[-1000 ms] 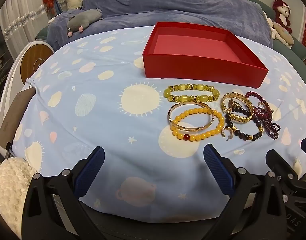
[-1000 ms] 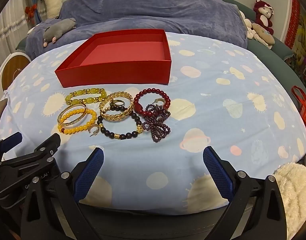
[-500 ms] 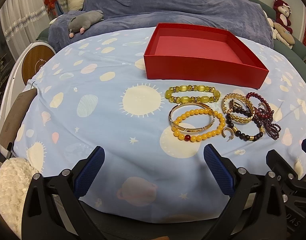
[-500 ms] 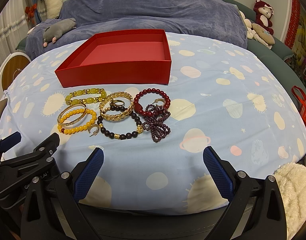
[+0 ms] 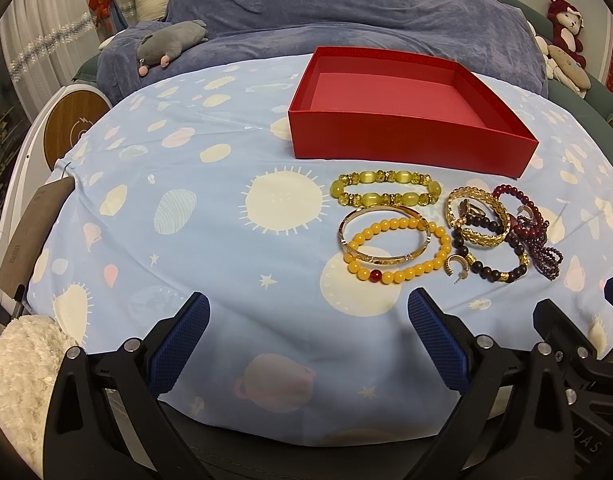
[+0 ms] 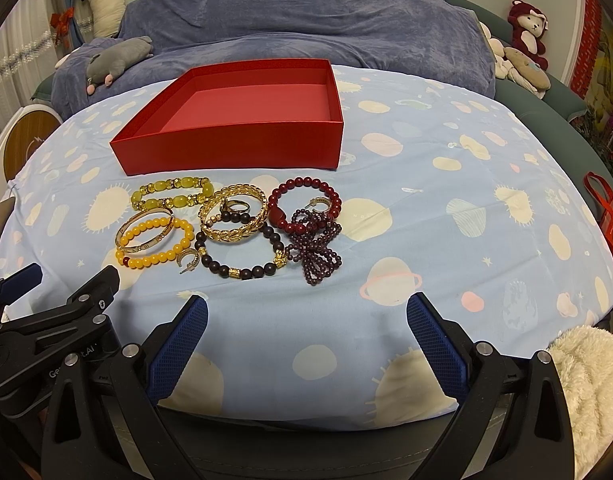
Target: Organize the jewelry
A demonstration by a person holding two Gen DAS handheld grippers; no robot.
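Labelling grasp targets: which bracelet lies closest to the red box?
The pale yellow-green bead bracelet, lying just in front of the red box. The other bracelets sit behind it, nearer the grippers.

An open red box [image 6: 230, 148] sits flat, its inside bare, on the far side of the jewelry from the right hand-held gripper [image 6: 306, 336]. Just this side of it lie a green-yellow bead bracelet [image 6: 172, 198], a gold bangle [image 6: 144, 232] overlapping an amber bead bracelet [image 6: 154, 258], a gold leaf-pattern bracelet [image 6: 232, 220] with a ring [image 6: 238, 206] inside it, a dark bead bracelet [image 6: 242, 270], a red bead bracelet [image 6: 304, 184] and a bunched garnet strand [image 6: 316, 256]. A crescent earring [image 6: 188, 260] lies nearest the gripper's left finger.
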